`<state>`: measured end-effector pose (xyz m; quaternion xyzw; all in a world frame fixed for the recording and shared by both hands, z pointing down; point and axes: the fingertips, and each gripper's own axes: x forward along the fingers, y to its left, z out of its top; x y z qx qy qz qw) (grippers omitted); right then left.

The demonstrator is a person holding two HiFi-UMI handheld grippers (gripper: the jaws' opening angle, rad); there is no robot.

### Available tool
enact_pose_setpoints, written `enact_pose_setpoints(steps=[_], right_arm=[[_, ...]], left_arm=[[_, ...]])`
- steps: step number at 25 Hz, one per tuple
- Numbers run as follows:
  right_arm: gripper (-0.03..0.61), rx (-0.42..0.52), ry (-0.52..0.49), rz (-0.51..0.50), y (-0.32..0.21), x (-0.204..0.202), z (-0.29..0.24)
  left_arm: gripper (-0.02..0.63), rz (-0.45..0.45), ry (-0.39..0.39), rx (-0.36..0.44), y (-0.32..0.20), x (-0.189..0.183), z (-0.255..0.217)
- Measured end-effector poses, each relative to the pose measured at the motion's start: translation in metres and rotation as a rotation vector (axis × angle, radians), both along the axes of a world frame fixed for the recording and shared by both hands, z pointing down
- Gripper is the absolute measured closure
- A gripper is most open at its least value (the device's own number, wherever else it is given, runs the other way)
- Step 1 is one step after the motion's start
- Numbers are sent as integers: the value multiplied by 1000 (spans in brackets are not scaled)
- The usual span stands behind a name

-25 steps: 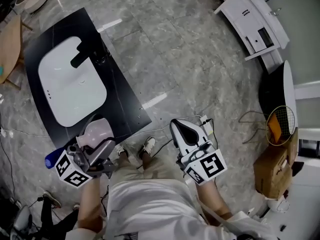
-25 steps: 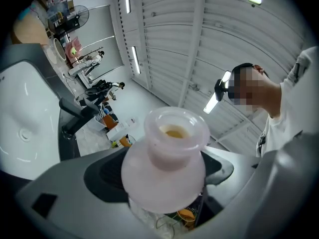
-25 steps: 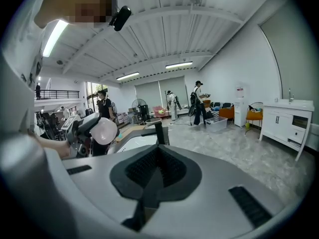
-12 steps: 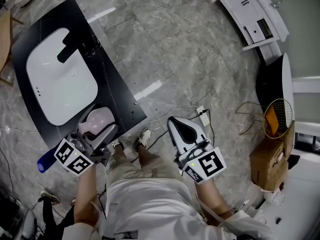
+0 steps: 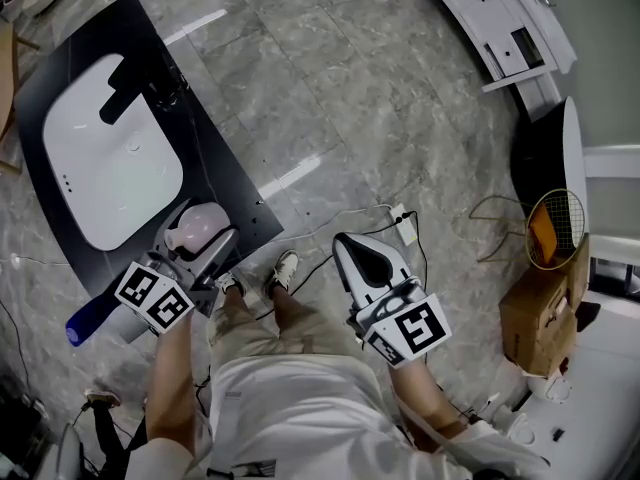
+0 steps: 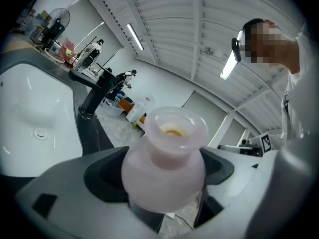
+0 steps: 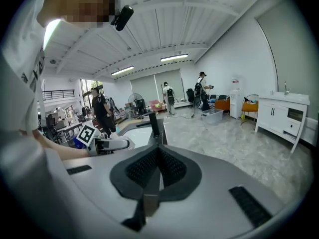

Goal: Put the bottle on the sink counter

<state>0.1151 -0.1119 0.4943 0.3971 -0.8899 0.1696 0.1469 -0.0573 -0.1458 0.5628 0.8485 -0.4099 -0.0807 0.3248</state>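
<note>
Left gripper (image 5: 200, 243) is clamped on the pale pink, round-bodied translucent plastic bottle (image 5: 203, 223), its jaws wide around the belly. Bottle and gripper are at the near corner of the black sink counter (image 5: 215, 163); whether the bottle touches the counter is unclear. Right gripper (image 5: 365, 258), jaws together and empty, is well off the counter's near edge.

Pale pink bottle (image 6: 164, 163), squat round body, wide open neck. Clamped across the body in left gripper (image 6: 162, 176), over near corner of black sink counter (image 5: 212, 160).
</note>
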Motion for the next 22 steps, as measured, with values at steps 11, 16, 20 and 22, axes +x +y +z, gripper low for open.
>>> enact_pose_setpoints(steps=[11,16,20,22], right_arm=[[568,5,-1,5,3,20,-3],[568,0,1,26,4,35,-1],[568,-3,-4,46,5,46,2],[568,-2,-8,54,5,50,2]], left_arm=[[202,12,-281,-81,-10,23,71],[202,25,-374,-106,-14,34,91],[202,37,-452,-108,-18,42,100],[202,47,-495,-107,-19,47,104]])
